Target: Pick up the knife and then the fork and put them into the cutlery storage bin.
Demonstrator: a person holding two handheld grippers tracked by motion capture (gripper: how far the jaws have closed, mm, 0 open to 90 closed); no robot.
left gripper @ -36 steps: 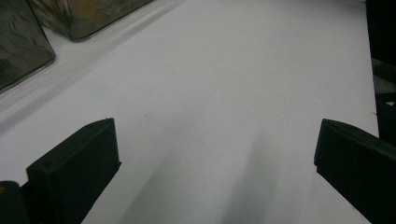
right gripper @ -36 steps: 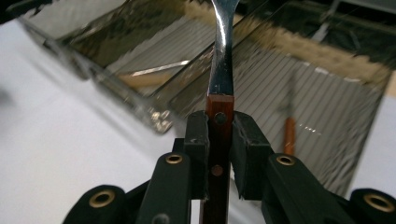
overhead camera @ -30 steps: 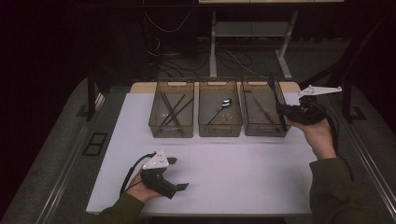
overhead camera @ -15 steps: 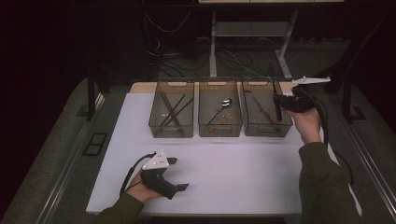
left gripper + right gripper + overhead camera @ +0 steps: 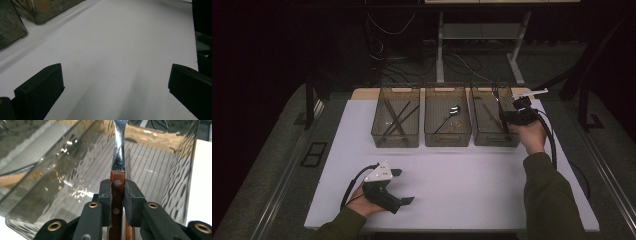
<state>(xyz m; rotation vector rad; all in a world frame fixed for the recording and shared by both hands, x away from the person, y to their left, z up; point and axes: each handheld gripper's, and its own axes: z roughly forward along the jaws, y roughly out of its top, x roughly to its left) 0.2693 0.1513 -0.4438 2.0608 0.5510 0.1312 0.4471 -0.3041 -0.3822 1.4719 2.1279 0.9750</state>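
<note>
My right gripper (image 5: 117, 187) is shut on the brown riveted wooden handle of a steel utensil (image 5: 118, 152), whose shaft points up and away into the clear right bin (image 5: 155, 162). From above, the right gripper (image 5: 508, 114) hovers at the right bin's (image 5: 494, 140) far right rim, with a wooden-handled piece lying inside the bin. The head of the held utensil is cut off at the top of the right gripper view. My left gripper (image 5: 403, 186) rests on the white table top (image 5: 462, 180) at the near left, open, its jaws (image 5: 115, 82) wide apart with nothing between them.
Three clear bins stand in a row at the back of the table. The left bin (image 5: 395, 140) holds long dark sticks, and the middle bin (image 5: 447, 139) holds a spoon (image 5: 454, 109). Cables and table legs lie on the dark floor behind.
My right hand has moved left and down to the right bin's rim, still gripping the utensil. The left hand and its gripper have stayed put.
</note>
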